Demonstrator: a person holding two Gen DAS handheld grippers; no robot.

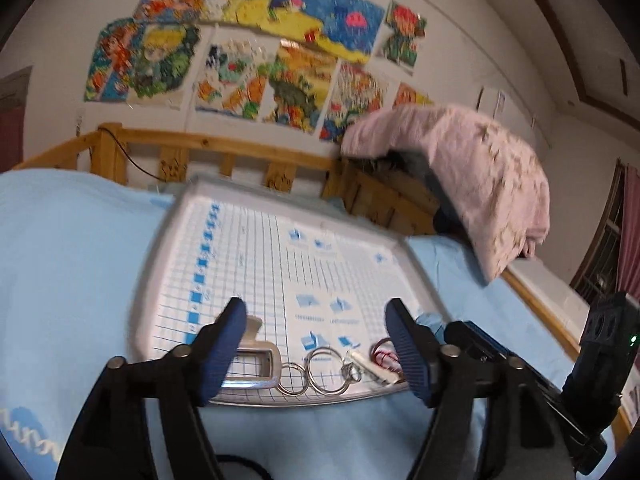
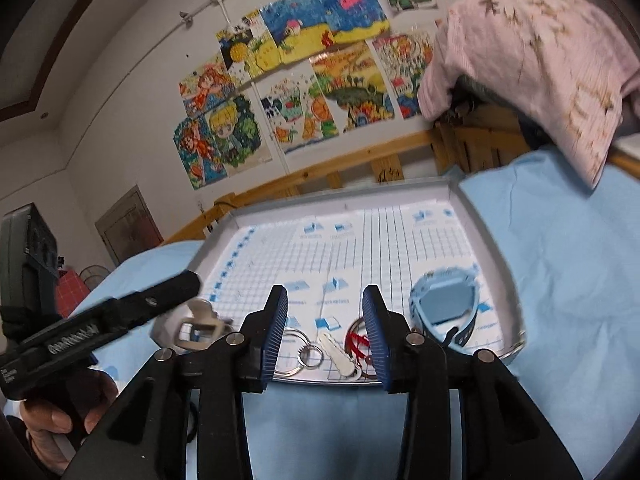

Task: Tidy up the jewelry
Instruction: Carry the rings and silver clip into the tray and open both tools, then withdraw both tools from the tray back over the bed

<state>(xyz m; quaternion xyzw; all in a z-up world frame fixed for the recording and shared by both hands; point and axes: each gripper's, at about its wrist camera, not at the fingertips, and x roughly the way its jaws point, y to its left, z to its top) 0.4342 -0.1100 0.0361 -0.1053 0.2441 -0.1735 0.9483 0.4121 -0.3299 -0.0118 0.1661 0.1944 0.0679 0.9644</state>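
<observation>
Jewelry pieces, key rings and red-corded bangle, along near edge of gridded tray, left gripper spread wide, empty, right gripper half-open above rings, touching nothing.

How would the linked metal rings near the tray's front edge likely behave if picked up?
The linked metal rings look thin and loosely joined, so they would probably dangle and swing. Lying flat on the tray, they may slide when pushed. Their smooth metal could slip between pads.
</observation>
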